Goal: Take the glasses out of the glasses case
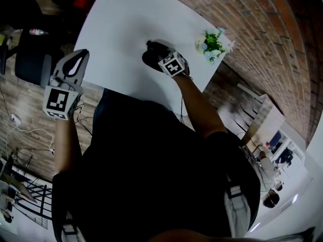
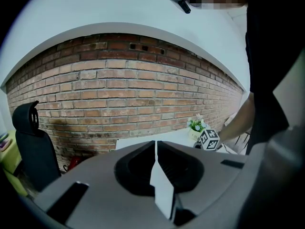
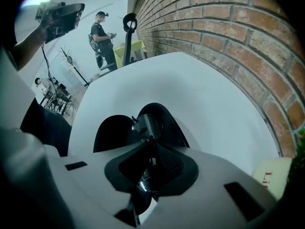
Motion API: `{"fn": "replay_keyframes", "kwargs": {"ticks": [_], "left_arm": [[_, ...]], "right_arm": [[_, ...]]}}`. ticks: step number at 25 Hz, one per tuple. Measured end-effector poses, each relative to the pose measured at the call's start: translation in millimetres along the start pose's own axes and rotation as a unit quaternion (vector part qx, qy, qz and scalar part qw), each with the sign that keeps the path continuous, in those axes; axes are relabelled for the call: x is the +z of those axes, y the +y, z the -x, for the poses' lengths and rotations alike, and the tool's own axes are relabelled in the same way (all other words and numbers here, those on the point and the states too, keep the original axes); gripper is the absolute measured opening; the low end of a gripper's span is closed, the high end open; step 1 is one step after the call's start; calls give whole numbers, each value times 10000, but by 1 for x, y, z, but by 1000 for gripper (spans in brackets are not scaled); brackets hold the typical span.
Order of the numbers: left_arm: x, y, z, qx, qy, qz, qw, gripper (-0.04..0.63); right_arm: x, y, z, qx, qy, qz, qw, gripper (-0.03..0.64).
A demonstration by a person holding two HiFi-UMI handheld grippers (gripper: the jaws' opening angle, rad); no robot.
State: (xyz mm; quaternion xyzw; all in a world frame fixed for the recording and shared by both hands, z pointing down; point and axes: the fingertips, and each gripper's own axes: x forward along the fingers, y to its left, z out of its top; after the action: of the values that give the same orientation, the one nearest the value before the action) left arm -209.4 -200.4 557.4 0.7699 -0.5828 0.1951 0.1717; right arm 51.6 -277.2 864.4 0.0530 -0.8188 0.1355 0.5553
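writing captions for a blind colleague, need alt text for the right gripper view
The right gripper, jaws closed, pinches clear-lens glasses at an open black glasses case on a white table. A red brick wall runs along the right.

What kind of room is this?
Probably an office or a workshop: a long brick wall, a plain white table with a small potted plant on it, and a black office chair.

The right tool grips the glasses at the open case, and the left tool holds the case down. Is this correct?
No. The left tool is away from the case, shut on nothing; the head view shows it. The right tool does grip the glasses at the open case.
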Motion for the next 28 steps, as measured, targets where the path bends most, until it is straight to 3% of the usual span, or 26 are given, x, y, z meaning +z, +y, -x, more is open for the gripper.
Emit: {"fn": "replay_keyframes", "kwargs": {"ticks": [28], "left_arm": [[33, -32, 16, 64, -91, -339, 9994, 23]], "right_arm": [[2, 6, 18, 74, -117, 211, 9997, 26]]}}
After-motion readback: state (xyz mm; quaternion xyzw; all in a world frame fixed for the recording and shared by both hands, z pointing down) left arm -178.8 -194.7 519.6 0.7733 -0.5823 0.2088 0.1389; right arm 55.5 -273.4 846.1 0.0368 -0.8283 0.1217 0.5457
